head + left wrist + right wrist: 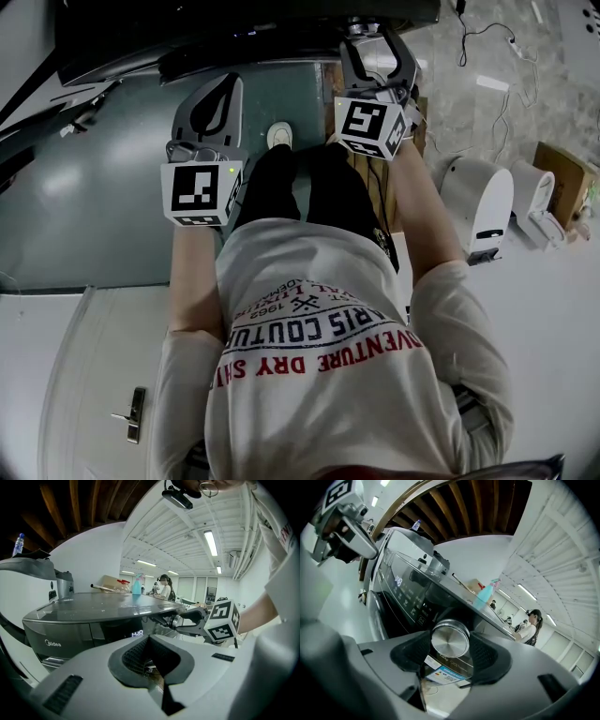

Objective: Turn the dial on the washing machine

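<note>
The grey washing machine (94, 187) stands in front of me, with its lit display (137, 633) on the dark control panel. Its round silver dial (450, 639) sits between the pads of my right gripper (451, 645), which touch it on both sides, so the gripper is shut on it. From the left gripper view, the right gripper (187, 620) reaches onto the dial (176, 620) at the panel's right end. My left gripper (217, 103) hovers over the machine's front edge, shut with nothing in it.
A blue spray bottle (136, 585) and a cardboard box (108, 581) stand on the machine's lid. White appliances (478, 202) and a brown box (562, 173) sit on the floor to the right. A person (165, 585) stands far behind.
</note>
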Motion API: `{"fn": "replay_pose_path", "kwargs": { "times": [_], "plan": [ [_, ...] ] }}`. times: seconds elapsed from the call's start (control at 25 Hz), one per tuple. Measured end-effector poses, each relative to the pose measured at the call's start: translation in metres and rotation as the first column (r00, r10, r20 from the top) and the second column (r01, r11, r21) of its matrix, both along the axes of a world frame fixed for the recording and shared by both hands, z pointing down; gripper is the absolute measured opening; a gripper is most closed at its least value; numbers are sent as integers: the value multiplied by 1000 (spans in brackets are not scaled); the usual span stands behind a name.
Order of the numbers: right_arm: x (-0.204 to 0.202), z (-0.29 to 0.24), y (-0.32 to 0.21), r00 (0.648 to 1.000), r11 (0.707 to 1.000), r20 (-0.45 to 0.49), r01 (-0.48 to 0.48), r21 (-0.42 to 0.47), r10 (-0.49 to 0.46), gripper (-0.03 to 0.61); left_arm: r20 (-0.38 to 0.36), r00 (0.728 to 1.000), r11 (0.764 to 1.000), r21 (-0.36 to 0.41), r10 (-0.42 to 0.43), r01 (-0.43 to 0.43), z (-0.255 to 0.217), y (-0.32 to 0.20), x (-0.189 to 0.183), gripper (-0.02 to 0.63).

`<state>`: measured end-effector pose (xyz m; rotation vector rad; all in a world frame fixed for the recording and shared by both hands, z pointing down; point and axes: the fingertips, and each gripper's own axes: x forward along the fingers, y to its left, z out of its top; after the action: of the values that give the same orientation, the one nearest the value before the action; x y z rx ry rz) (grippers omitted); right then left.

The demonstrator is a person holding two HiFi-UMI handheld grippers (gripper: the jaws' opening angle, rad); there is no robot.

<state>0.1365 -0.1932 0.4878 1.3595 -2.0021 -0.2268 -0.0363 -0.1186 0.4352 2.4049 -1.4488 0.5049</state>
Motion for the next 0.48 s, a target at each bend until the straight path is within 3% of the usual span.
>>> {"fn": "replay_pose_path", "kwargs": {
  "times": [0.28,0.48],
  "plan": [
    [1,-1,0,999,1000,48,-13,-24,14,272,6,1000,1000,-16,-2,2,5,3,-1,15],
    [3,-5,-2,975,994,214,-32,-102,53,272,1,1000,1000,-15,-4,4,4,4,0,15]
  ]
}}
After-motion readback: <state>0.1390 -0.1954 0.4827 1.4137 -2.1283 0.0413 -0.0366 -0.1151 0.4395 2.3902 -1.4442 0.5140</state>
